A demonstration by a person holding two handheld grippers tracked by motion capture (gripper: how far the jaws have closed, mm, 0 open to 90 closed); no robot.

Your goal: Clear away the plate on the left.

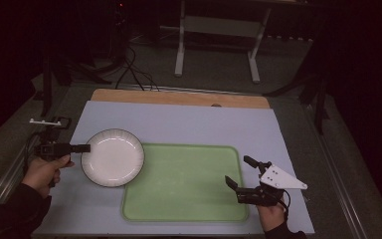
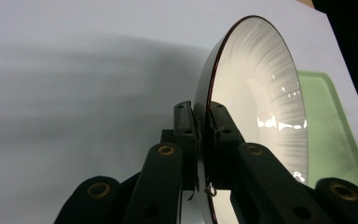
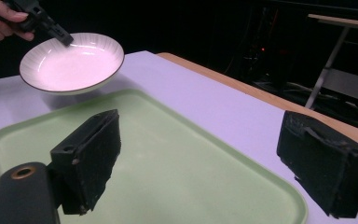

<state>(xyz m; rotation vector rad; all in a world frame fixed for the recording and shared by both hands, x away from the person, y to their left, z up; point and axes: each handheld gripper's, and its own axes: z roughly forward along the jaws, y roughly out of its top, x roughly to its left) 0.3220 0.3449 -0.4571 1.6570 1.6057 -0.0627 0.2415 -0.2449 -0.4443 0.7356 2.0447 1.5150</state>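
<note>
The plate (image 1: pixel 112 157) looks like glazed ceramic, glossy white with fine ribbing toward a thin dark rim; it throws bright reflections in the left gripper view. The tray (image 1: pixel 189 191) is smooth pale-green plastic with a soft sheen. The table cover (image 1: pixel 189 124) is matt and paper-like, over a wooden board (image 1: pixel 179 97). The right gripper (image 1: pixel 246 174) has matt black plastic jaws with rough, worn pads (image 3: pixel 93 158).

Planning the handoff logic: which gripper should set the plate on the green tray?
Left. The left gripper is already shut on the plate rim, held above the tray edge. The right gripper is open and empty.
</note>
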